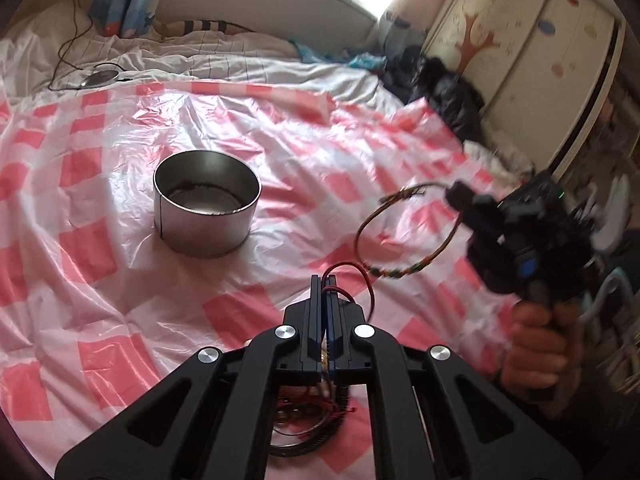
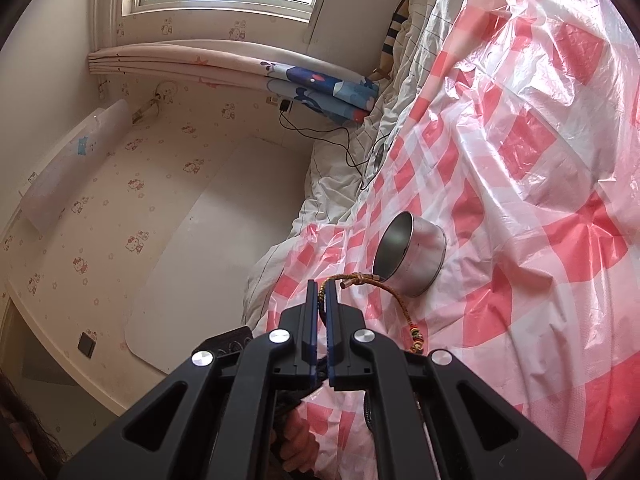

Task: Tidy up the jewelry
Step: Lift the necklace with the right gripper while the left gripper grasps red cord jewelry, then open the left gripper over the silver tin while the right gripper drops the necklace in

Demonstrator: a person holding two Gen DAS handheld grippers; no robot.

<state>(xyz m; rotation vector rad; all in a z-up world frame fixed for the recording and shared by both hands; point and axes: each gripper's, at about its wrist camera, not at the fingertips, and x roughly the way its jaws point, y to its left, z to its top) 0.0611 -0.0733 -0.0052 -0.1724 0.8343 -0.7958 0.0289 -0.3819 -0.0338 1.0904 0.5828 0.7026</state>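
A round metal tin (image 1: pixel 206 204) stands open on the pink-and-white checked plastic sheet (image 1: pixel 120 320). My left gripper (image 1: pixel 323 280) is shut, with a thin red cord (image 1: pixel 366 284) looping out from between its fingers. Under it lies a small heap of jewelry (image 1: pixel 308 424): red cords and a dark coiled chain. At the right, a hand (image 1: pixel 536 356) holds my right gripper (image 1: pixel 460 196) above the sheet. It is shut on a braided brown bracelet (image 1: pixel 394 240) that hangs as a loop. In the right wrist view the bracelet (image 2: pixel 416 336) runs from the right gripper (image 2: pixel 321 300) toward the tin (image 2: pixel 412 256).
The sheet covers a bed with a white quilt (image 1: pixel 240 60). A black cable and a round device (image 1: pixel 98 78) lie at the back left. Dark clothes (image 1: pixel 448 92) are piled at the bed's far right, beside a wardrobe (image 1: pixel 520 40). A curtain (image 2: pixel 320 88) hangs beside the bed.
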